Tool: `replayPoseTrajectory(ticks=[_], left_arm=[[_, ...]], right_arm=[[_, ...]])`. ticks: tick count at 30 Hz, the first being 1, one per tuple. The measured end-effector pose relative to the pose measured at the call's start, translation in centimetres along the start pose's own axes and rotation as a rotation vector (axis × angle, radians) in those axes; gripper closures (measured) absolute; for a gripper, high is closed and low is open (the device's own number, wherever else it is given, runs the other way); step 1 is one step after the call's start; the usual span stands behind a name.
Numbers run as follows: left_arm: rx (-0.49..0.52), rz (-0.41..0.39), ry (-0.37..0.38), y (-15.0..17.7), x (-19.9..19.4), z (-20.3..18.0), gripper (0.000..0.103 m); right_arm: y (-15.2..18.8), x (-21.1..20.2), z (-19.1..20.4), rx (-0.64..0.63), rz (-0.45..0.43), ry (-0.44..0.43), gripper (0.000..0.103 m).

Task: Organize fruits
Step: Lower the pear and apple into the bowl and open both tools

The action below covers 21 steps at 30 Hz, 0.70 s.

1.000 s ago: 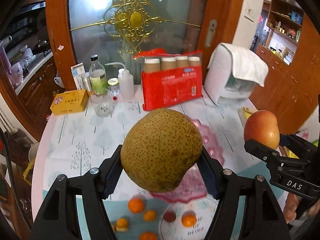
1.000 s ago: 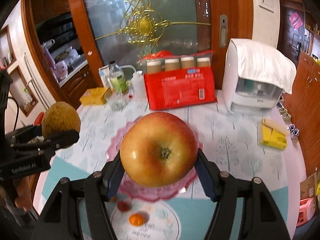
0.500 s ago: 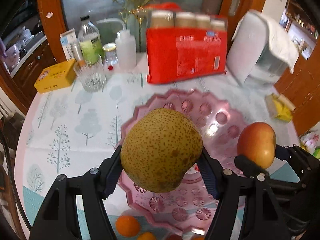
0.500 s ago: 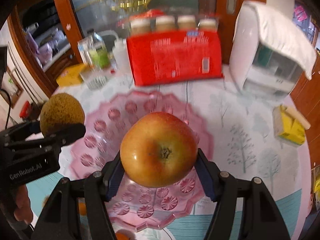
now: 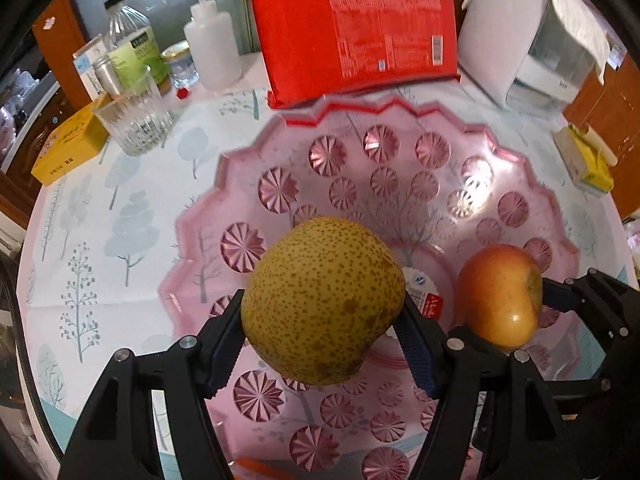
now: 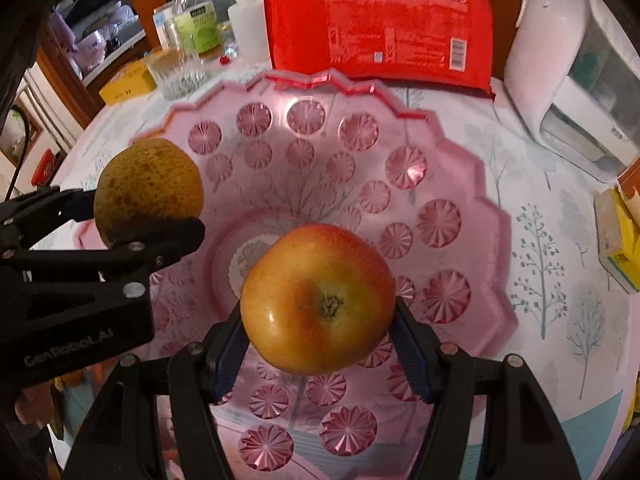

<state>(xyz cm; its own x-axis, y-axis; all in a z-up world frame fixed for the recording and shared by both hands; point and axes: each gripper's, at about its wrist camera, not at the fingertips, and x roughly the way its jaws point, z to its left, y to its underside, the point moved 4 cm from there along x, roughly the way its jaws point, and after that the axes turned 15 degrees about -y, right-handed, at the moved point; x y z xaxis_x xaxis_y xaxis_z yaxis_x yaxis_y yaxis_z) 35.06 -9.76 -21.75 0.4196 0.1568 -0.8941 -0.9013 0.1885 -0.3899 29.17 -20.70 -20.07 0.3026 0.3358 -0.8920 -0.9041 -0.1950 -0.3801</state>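
My left gripper (image 5: 320,332) is shut on a speckled yellow-brown pear (image 5: 324,300), which hangs just above the middle of a pink scalloped fruit bowl (image 5: 384,148). Beside it on the right, my right gripper (image 6: 318,340) is shut on a red-yellow apple (image 6: 318,298), also low over the bowl (image 6: 452,184). In the left wrist view the apple (image 5: 500,292) shows at the right. In the right wrist view the pear (image 6: 148,192) shows at the left, with the left gripper (image 6: 132,220) pointing in from that side. The bowl holds no fruit.
Behind the bowl stand a red pack of paper cups (image 5: 356,24), a drinking glass (image 5: 134,120), bottles (image 5: 132,52), a yellow box (image 5: 68,144) and a white appliance under a cloth (image 5: 536,32). A yellow carton (image 6: 620,236) lies at the right. Something orange (image 5: 256,466) peeks out below the bowl.
Both grippers have come down together toward the pink bowl and tilted more steeply, so the bowl now fills both views. The small oranges and white plate have slipped out of view.
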Motion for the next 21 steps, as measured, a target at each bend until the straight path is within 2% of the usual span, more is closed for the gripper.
replayPoseTrajectory(ticks=[7, 11, 15, 21], left_arm=[[0.056, 0.006, -0.003, 0.4, 0.7, -1.6, 0.033], [0.053, 0.004, -0.007, 0.5, 0.8, -1.9, 0.033], [0.01, -0.007, 0.03, 0.5, 0.4, -1.6, 0.017], [-0.007, -0.001, 0.039, 0.7, 0.3, -1.4, 0.016]], right_arm=[[0.2, 0.7, 0.9, -0.073, 0.001, 0.049, 0.033], [0.3, 0.9, 1.3, -0.087, -0.009, 0.063, 0.03], [0.0, 1.0, 1.2, -0.074, -0.018, 0.052, 0.027], [-0.1, 1.2, 1.3, -0.073, -0.018, 0.051, 0.023]])
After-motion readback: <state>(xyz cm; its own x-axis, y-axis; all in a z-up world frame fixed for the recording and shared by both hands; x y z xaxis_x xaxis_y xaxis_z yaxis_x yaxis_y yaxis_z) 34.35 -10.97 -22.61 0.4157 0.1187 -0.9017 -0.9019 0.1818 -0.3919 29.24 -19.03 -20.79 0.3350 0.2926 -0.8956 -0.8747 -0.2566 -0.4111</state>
